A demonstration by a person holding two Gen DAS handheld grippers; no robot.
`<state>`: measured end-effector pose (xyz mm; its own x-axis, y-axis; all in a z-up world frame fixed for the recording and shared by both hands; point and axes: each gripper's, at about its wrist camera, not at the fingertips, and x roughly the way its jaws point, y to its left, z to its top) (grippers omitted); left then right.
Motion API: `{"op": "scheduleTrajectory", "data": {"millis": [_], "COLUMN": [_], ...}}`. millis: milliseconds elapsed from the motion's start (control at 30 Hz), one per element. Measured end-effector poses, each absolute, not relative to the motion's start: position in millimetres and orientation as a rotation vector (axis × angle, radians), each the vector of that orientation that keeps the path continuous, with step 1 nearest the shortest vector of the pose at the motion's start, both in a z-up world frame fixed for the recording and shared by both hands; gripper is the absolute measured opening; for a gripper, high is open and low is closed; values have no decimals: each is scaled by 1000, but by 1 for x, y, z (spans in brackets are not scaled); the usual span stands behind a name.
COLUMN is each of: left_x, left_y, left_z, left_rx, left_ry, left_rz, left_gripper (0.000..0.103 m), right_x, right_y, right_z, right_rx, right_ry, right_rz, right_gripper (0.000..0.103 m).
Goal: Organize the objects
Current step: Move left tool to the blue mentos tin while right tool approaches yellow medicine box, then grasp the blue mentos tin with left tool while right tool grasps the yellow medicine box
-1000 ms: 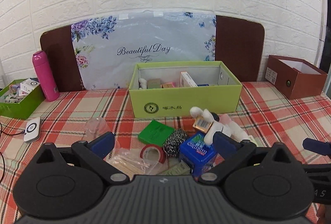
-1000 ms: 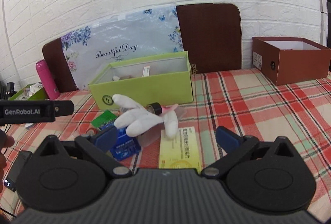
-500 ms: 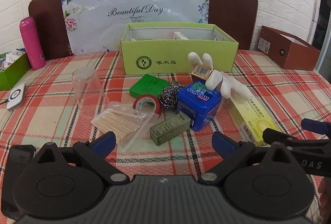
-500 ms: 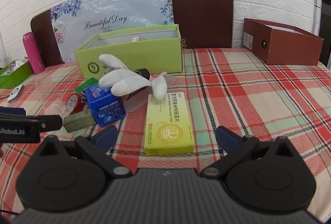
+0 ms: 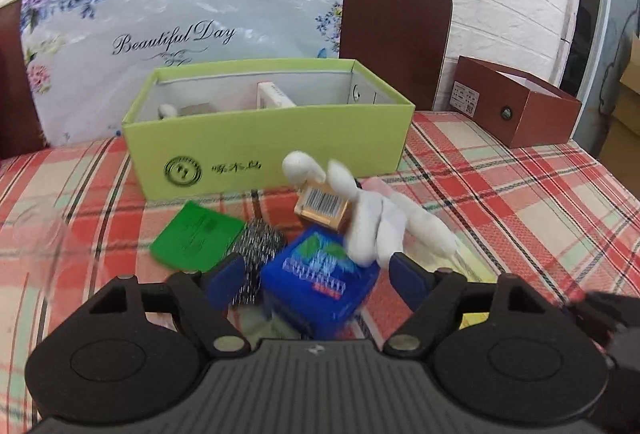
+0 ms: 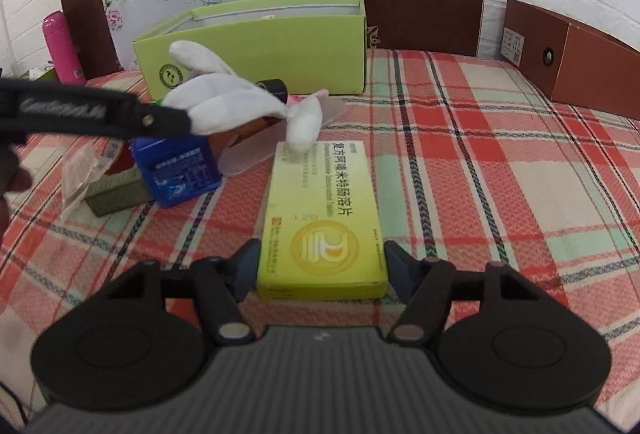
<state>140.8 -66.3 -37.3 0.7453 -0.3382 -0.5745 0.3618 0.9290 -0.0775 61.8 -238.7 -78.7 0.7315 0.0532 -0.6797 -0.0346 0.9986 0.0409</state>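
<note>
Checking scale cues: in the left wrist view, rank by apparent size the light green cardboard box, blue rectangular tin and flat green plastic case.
1. Light green cardboard box, clearly largest.
2. Blue rectangular tin and flat green plastic case: similar; the tin is nearer, so unranked.

Left gripper [image 5: 316, 272] jaws closing around blue box [image 5: 320, 284], white glove [image 5: 376, 218] beside

I'm seeing a glossy yellow cardboard medicine box [image 6: 322, 230] lying on the matt woven plaid tablecloth [image 6: 480, 169], a soft white cloth glove [image 5: 380, 226], and a wiry, shiny steel-wool scourer [image 5: 258, 254].
</note>
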Motion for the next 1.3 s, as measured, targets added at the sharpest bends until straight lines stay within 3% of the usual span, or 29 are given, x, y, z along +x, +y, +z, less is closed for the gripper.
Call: {"op": "scheduleTrajectory", "data": {"millis": [33, 67, 133, 167, 200, 267, 433, 467, 500, 533, 733, 867, 1133, 1300], "left_x": [144, 147, 144, 140, 134, 118, 73, 71, 73, 74, 97, 111, 37, 24], "left_y": [-69, -71, -74, -73, -69, -63, -56, -60, -64, -68, -89, -99, -50, -29], "left_z": [-38, -39, -38, -35, -32, -30, -37, -39, -40, -42, -41, -52, -50, -54], "left_rx": [49, 63, 93, 98, 81, 60, 40, 54, 67, 70, 3, 60, 149, 30], "left_ry": [617, 627, 615, 611, 626, 655, 604, 590, 600, 619, 677, 714, 739, 798], "left_rz": [-405, -430, -447, -447, -466, -506, -460, -422, -383, -357, -321, -325, -396, -322], "left_gripper": [80, 65, 50, 32, 25, 22, 25, 42, 68, 74, 81, 74, 75, 75], "right_x": [55, 48, 37, 31, 26, 15, -2, -3, -3, -4, -6, -9, -8, 3], "right_y": [-238, -238, -238, -238, -237, -236, -230, -230, -230, -231, -239, -242, -234, -226], "right_z": [-78, -77, -75, -74, -73, -71, -69, -69, -68, -68, -67, -68, -70, -73], "right_rx": [20, 20, 26, 24, 23, 20, -4, -3, 1, 5, 14, 26, -12, -40], "right_ry": [753, 757, 768, 774, 779, 789, 796, 792, 790, 786, 772, 776, 795, 799], "right_rz": [63, 74, 83, 88, 95, 118, 152, 149, 144, 139, 110, 108, 192, 189], "right_gripper": [65, 65, 65, 65, 65, 65, 65, 65, 65, 65, 65, 66, 66, 72]}}
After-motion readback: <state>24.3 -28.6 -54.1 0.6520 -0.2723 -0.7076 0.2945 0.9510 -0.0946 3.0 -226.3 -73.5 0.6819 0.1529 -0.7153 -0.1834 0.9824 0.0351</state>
